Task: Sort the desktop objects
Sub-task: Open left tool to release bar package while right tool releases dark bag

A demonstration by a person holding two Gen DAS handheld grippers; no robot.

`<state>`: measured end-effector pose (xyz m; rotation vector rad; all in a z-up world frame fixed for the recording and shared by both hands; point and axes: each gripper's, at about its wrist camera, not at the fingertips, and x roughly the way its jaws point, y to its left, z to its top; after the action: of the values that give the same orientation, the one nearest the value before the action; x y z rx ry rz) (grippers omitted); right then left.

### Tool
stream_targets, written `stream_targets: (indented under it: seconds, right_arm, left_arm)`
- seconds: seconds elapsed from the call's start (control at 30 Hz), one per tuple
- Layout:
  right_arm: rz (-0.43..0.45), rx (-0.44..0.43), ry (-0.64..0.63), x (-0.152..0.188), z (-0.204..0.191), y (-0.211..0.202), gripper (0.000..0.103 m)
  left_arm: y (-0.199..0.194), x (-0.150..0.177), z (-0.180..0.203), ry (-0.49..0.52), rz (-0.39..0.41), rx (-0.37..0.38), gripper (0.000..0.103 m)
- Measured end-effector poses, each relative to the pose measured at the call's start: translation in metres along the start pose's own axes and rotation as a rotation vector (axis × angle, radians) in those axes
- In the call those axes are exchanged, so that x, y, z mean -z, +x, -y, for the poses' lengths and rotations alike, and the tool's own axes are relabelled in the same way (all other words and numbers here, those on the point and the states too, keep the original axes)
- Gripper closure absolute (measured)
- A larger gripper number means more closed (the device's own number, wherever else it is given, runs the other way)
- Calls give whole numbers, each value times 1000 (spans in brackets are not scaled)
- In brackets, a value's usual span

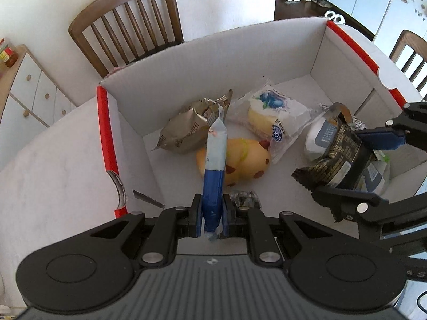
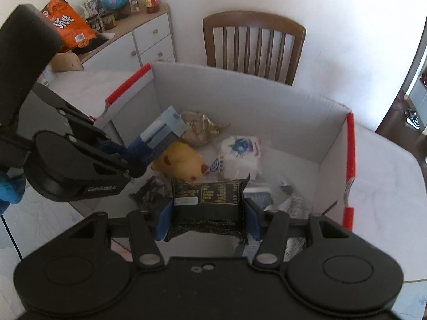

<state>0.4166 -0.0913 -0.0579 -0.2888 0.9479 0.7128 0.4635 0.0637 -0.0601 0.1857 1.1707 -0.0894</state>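
Note:
A white cardboard box (image 1: 240, 61) with red flap edges stands on the table; it also shows in the right wrist view (image 2: 240, 90). My left gripper (image 1: 212, 214) is shut on a blue and pale-blue sachet (image 1: 214, 165), held over the box's near side. My right gripper (image 2: 208, 214) is shut on a black snack packet (image 2: 208, 202), also above the box. In the box lie a yellow duck toy (image 1: 248, 160), a gold packet (image 1: 186, 130), a blueberry cake packet (image 1: 275, 112) and several other wrapped items.
A wooden chair (image 1: 128, 24) stands behind the box, another chair (image 1: 408, 53) at the right. A white drawer cabinet (image 2: 144, 42) holds an orange bag (image 2: 69, 26) and jars. The white table (image 1: 53, 165) surrounds the box.

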Motion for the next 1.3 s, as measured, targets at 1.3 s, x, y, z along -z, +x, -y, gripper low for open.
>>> stream_targets:
  seconds: [1.3]
  right_arm:
    - [40,11,32,2,14,-39,40]
  left_arm:
    - [-28,6,10,36,55,35,51]
